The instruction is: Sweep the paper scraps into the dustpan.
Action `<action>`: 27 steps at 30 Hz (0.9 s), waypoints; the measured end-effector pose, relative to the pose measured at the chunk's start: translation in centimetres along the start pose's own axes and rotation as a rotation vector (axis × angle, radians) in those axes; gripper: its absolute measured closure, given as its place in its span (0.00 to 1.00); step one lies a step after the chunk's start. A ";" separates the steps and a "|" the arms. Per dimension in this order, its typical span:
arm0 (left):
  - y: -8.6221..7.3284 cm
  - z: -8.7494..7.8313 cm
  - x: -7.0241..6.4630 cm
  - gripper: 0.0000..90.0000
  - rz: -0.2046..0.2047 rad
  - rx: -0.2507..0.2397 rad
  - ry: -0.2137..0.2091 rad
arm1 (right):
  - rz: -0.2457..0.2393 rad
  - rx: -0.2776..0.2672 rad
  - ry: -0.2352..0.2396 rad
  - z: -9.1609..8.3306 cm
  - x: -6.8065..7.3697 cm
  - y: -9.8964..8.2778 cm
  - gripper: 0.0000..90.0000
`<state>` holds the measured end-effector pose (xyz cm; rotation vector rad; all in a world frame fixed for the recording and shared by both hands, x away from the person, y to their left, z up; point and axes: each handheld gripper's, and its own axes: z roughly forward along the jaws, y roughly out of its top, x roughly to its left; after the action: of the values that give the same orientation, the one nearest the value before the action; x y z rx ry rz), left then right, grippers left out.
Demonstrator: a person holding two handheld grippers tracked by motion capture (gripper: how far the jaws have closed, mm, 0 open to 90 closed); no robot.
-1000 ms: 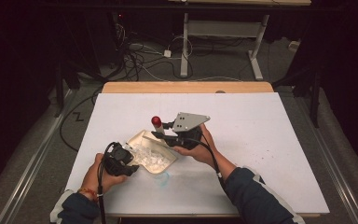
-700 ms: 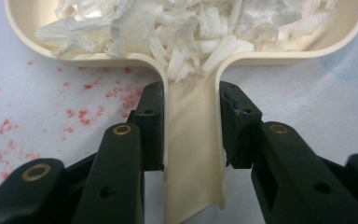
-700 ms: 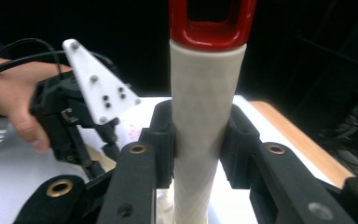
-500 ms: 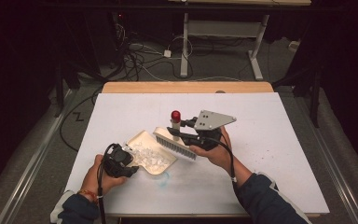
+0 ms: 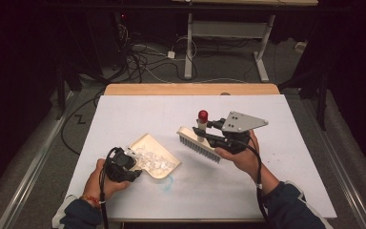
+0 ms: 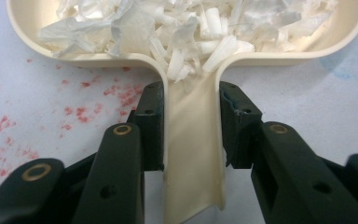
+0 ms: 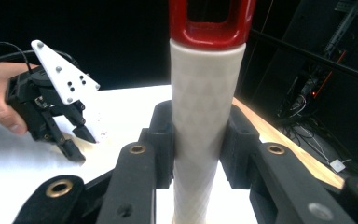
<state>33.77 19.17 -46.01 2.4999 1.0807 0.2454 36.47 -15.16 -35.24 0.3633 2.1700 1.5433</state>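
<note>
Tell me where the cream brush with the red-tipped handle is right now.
In the high view the cream brush with the red-tipped handle is held in the right claw near the table's middle, just right of the cream plastic dustpan full of white shreds.

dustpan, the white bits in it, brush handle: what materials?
Dustpan: looks like cream moulded plastic, smooth and slightly glossy, with rounded rims. White bits: probably shredded paper or thin plastic film; torn, curled, matte flakes, hard to tell which. Brush handle: off-white plastic by the look, with a faint faceted texture and a glossy red cap.
</note>
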 end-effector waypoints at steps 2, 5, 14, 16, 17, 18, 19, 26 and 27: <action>0.0 0.0 0.0 0.71 -0.001 0.000 -0.002 | 0.003 0.003 -0.009 -0.8 -0.2 -0.1 0.78; 0.0 -0.1 0.0 0.71 -0.004 -0.002 -0.004 | 0.006 0.015 -0.023 -1.9 -0.4 -0.2 0.78; 0.0 -0.4 0.0 0.71 -0.011 -0.010 -0.006 | 0.052 0.024 -0.024 -4.9 -0.9 -1.0 0.78; 0.0 -0.4 0.0 0.71 -0.015 -0.012 -0.010 | 0.066 0.027 -0.025 -5.8 -1.1 -1.1 0.78; 0.0 -0.4 0.0 0.71 -0.020 -0.016 -0.011 | 0.074 0.021 -0.025 -6.3 -1.2 -1.2 0.78; 0.0 -0.4 0.0 0.71 -0.020 -0.015 -0.011 | 0.081 0.021 -0.024 -6.8 -1.3 -1.3 0.78; 0.0 -0.4 0.0 0.71 -0.021 -0.016 -0.010 | 0.088 0.021 -0.023 -7.3 -1.3 -1.4 0.78; -0.1 -0.7 0.1 0.71 -0.028 -0.024 -0.007 | 0.100 0.051 -0.029 -9.4 -1.2 -2.3 0.78; -0.1 -0.7 0.1 0.71 -0.030 -0.025 -0.006 | 0.103 0.052 -0.031 -9.6 -1.2 -2.4 0.78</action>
<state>33.56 19.54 -45.45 2.4589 1.1048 0.2419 32.74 -24.43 -34.65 0.5205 2.2016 1.5266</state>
